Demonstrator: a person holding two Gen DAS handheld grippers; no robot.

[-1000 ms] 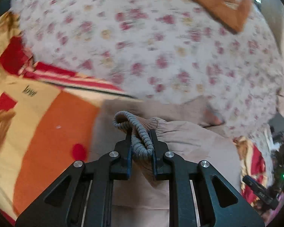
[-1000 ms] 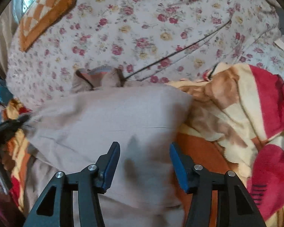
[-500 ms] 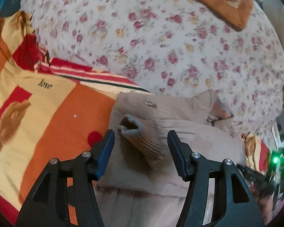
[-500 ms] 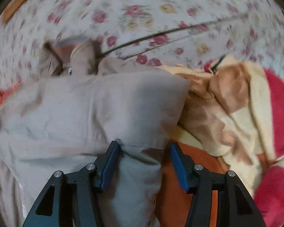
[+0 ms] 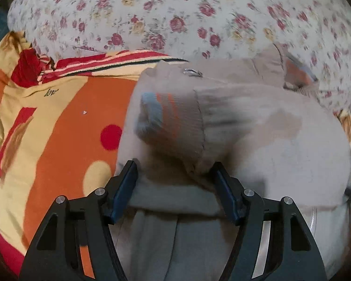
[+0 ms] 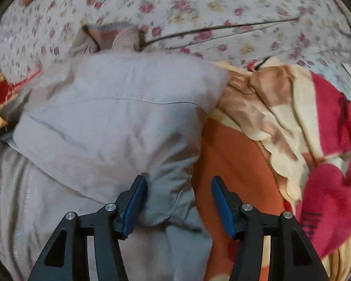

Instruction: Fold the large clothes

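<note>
A beige zip-up jacket (image 5: 269,140) lies folded on the bed, its sleeve laid across the body. The sleeve's ribbed cuff (image 5: 170,121), with grey and orange stripes, rests on the jacket just ahead of my left gripper (image 5: 175,166). That gripper's jaws are opening and the pads press on nothing. In the right wrist view the same jacket (image 6: 119,107) fills the left half. My right gripper (image 6: 179,179) stands open over the jacket's right edge. A fold of fabric lies against its left pad, and its right pad hangs free over the blanket.
An orange, yellow and red fleece blanket (image 5: 58,128) lies under the jacket and bunches up on the right (image 6: 304,121). A floral quilt (image 5: 175,11) covers the far side of the bed. The jacket's collar (image 6: 110,35) lies against that quilt.
My left gripper has let go of the ribbed cuff, which now lies on the jacket, and its jaws have spread. Both grippers have sunk closer to the jacket.
</note>
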